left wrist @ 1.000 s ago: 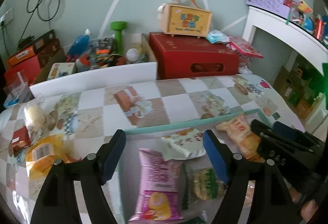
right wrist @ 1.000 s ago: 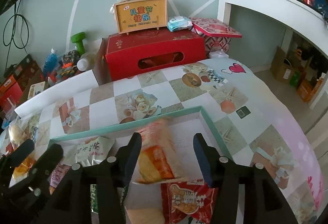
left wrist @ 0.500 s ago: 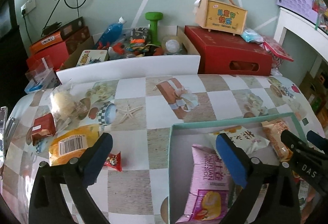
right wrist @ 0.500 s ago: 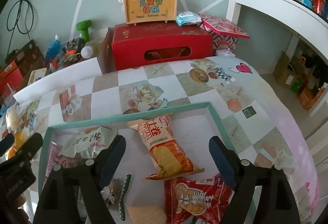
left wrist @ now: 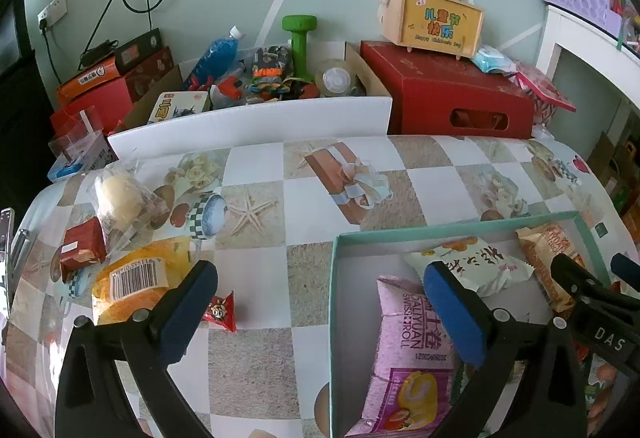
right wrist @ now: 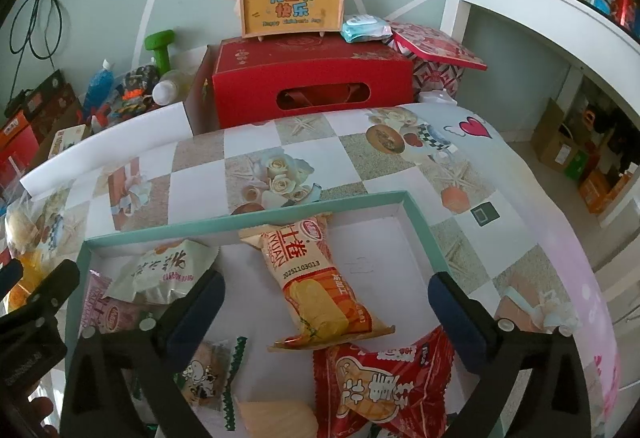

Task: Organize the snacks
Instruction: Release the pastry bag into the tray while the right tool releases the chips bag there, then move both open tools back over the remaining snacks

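Note:
A teal-rimmed box on the patterned table holds several snack packs: an orange roll pack, a white-green pack, a red pack and a pink roll pack. My right gripper is open and empty over the orange pack. My left gripper is open and empty over the box's left wall. Loose snacks lie on the table to the left: a small red triangle pack, a yellow pack, a red-brown pack and a clear bag of puffs.
A red carton with a yellow wooden case on top stands behind the table. A cardboard tray of clutter with a green dumbbell sits at the back left. A white shelf unit stands at the right.
My right gripper opened and let go of the orange roll pack, which now lies in the box. My left gripper swung left from over the box toward the loose snacks.

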